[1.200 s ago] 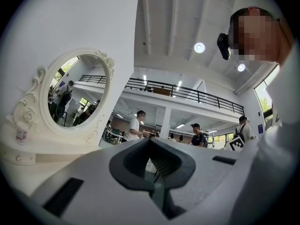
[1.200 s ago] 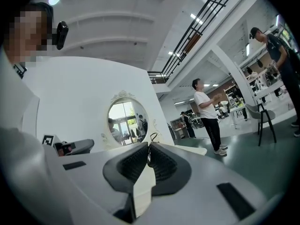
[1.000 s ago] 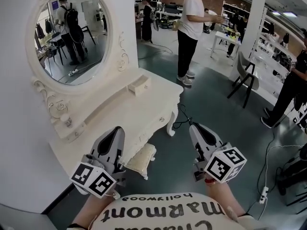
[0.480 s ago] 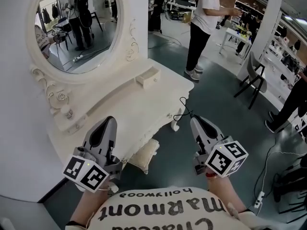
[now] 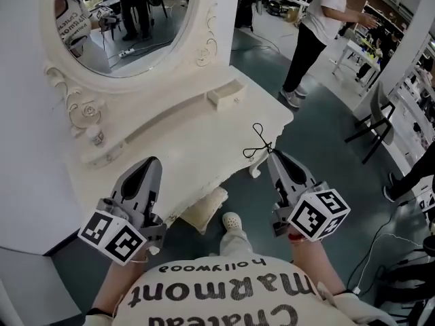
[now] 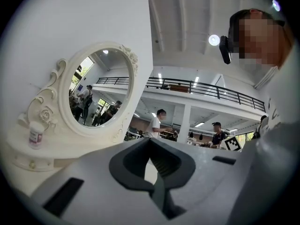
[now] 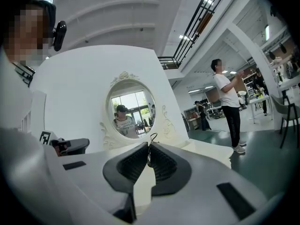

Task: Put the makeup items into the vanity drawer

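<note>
Your small white bottle (image 5: 96, 136) with a pinkish label stands upright on the vanity's raised ledge, just beside the carved rose under the mirror. The little drawer box (image 5: 226, 95) sits closed at the surface's far end. A thin black looped item (image 5: 257, 142) is pinched in your right claw (image 5: 272, 155).

open lab hall (desks (image 5: 355, 47), chair (image 5: 372, 122))

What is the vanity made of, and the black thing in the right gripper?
The vanity: likely painted wood, cream, satin finish; carved roses and scrolls show. The black thing in the right gripper: thin looped wire, probably metal; too small to be sure.
</note>
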A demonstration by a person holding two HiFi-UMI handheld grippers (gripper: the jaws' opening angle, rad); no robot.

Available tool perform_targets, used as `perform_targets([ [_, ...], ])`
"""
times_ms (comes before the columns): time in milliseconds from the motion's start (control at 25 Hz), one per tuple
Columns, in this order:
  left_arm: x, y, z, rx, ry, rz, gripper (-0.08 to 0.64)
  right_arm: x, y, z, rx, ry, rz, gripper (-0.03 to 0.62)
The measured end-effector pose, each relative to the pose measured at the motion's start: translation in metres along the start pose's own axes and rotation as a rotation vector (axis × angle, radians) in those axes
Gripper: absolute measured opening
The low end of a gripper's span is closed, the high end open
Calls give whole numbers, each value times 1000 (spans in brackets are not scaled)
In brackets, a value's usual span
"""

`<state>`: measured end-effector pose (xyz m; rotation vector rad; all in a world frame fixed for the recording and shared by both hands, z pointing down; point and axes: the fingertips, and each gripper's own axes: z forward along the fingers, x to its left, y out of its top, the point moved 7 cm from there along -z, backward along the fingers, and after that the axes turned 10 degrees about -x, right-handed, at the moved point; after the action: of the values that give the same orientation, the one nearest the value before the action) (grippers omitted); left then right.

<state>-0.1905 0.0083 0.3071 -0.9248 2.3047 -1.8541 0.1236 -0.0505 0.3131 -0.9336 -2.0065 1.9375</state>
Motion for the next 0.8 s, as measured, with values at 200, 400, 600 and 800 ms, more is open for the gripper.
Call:
perform_targets([
  [200,8,4,31,-52,74,47,8,-38,2,45,14,62,31,38],
  [400,22,8,67,-109,161,62,8,-81,12,107,28,138,73,38],
  [600,28,6,90,-165,246,79,8,-120,21,166,25,220,107,38],
  [800,29,-2,113,-189,285,108,8,-156,16,201,34,228,147,38],
])
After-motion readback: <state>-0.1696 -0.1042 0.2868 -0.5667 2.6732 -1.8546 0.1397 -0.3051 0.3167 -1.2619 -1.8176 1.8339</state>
